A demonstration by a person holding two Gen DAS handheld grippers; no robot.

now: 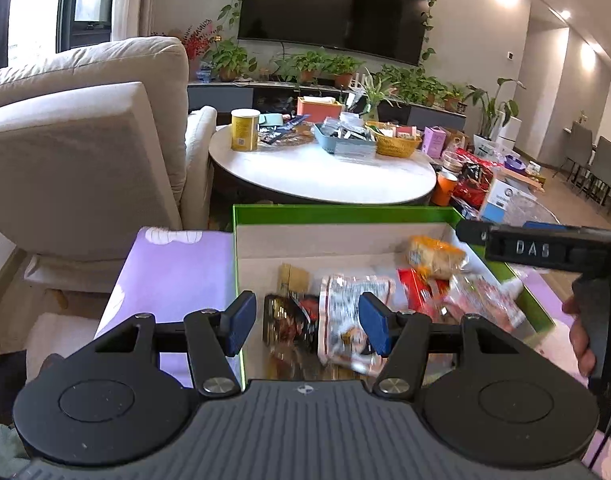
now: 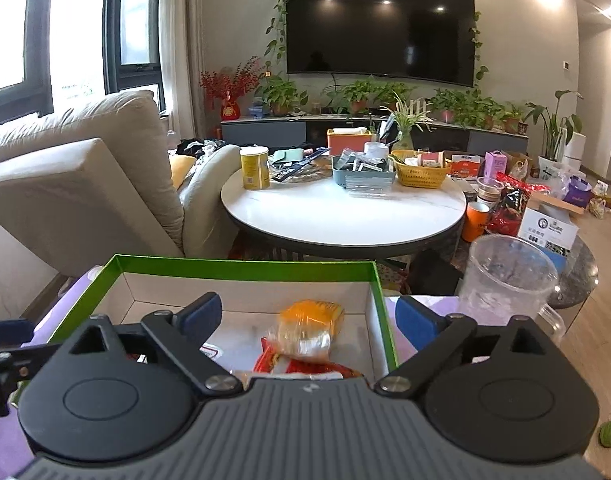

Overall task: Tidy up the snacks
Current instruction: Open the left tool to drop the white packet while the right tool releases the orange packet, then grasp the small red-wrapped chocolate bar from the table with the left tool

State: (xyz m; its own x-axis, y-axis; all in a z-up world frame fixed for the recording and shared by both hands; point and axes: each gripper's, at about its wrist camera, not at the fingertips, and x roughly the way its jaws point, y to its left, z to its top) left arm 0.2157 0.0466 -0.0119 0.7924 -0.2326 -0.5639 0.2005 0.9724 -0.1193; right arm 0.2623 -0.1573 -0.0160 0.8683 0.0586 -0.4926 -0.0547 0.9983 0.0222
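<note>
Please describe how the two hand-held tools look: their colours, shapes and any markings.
Both tools are alike: the left tool and the right tool have black linkage arms with silver pivot screws, round black discs, a grey ribbed body and blue pads. The left wrist view shows white letters "DAS" on the right tool's black side.

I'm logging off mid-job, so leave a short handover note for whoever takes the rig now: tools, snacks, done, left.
Left tool: open, empty, above the green-rimmed box.
Right tool: open wide, empty, over the same box.
In the box: orange-topped bread pack, red packet, white pouch, dark packet.
Done: several snacks boxed.
Left: possibly the red bags on the floor beside the round table; check.
</note>
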